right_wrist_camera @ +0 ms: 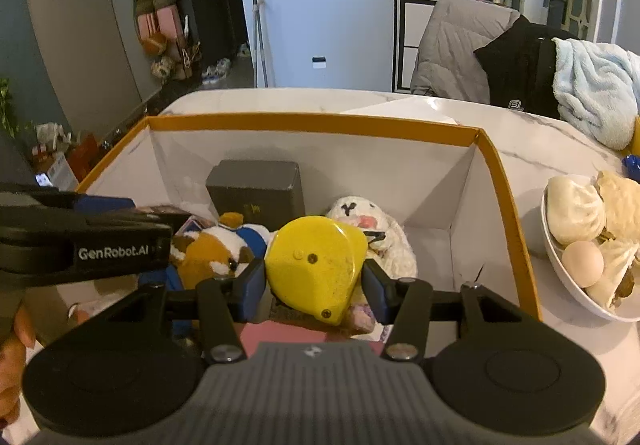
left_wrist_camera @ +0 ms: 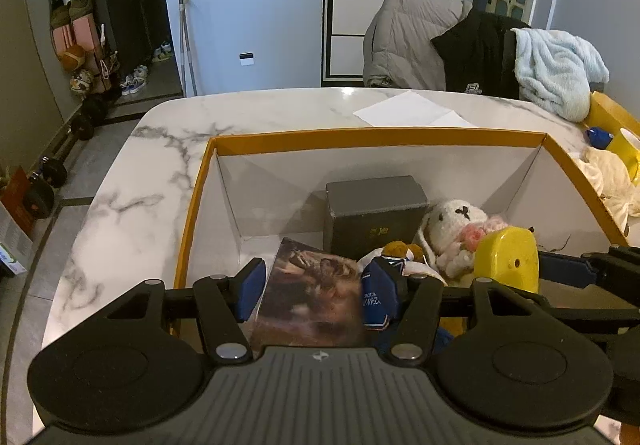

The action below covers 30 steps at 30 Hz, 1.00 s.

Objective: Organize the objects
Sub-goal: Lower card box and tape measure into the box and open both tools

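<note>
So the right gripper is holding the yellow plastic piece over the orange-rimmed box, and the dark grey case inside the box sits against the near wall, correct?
Not quite. The dark grey case sits toward the far wall of the orange-rimmed box, behind the plush toys, as the right wrist view shows. The rest holds: the right gripper has the yellow plastic piece between its fingers over the box.

"GenRobot.AI" on left hand-held gripper [right_wrist_camera: 120, 211]

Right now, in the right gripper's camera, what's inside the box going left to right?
Brown-and-white plush toy → yellow plastic toy, held in the right gripper → white fluffy bunny plush.
</note>
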Available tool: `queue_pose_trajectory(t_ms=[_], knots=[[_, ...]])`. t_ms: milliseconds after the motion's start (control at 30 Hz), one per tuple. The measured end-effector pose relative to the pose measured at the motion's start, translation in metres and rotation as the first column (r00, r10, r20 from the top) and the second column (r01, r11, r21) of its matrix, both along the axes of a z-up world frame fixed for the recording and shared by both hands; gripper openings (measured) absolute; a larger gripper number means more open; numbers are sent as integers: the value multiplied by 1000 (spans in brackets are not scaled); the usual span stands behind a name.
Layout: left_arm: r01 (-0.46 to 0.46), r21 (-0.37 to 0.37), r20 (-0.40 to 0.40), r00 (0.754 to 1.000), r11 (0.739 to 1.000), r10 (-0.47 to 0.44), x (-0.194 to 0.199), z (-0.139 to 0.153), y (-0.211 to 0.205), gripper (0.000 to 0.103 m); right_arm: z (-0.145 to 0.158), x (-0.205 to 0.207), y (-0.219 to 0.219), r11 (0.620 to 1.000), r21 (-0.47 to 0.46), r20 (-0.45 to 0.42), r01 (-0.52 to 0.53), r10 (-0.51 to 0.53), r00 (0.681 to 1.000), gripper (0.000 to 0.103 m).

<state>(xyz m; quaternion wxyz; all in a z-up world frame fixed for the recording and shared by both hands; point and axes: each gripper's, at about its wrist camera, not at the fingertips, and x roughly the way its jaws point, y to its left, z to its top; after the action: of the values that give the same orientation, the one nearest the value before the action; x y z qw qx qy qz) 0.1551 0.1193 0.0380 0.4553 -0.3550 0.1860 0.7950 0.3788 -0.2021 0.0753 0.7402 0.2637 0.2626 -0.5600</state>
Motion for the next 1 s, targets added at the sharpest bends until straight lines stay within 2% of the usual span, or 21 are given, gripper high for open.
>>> queue_pose_trajectory(t_ms=[167,233,367,433,500,667,733,800,1000], knots=[[-11,4,-3,1000,1000,11,0,1,-1,75,0,0,-1,1000,14,-3,1,-1,1000,55],[-12,6,-1,1000,1000,12,0,1,-1,76,0,0,0,1000,16,-2,-3,3,1000,61],[-22,13,-9,1000,1000,22,-1,2,-5,82,2,0,5,1000,-10,-3,0,0,1000,65],[-25,28,-7,1000,999,25,-1,3,-9,82,1,1,8,1000,-24,-6,5,-5,1000,71],[-35,54,-17,999,998,36,1,8,-15,83,1,1,13,999,-39,-11,7,-7,1000,73],[-55,114,-74,995,992,63,13,24,-29,88,8,5,30,996,-90,-23,7,-9,1000,78],[-61,140,-98,992,988,76,20,30,-36,89,12,6,39,994,-112,-30,6,-10,1000,84],[-67,151,-111,990,986,85,27,34,-44,90,18,8,48,990,-139,-36,8,-14,999,89],[-115,170,-117,984,979,136,47,36,-69,90,33,11,75,983,-181,-52,27,-37,998,94]])
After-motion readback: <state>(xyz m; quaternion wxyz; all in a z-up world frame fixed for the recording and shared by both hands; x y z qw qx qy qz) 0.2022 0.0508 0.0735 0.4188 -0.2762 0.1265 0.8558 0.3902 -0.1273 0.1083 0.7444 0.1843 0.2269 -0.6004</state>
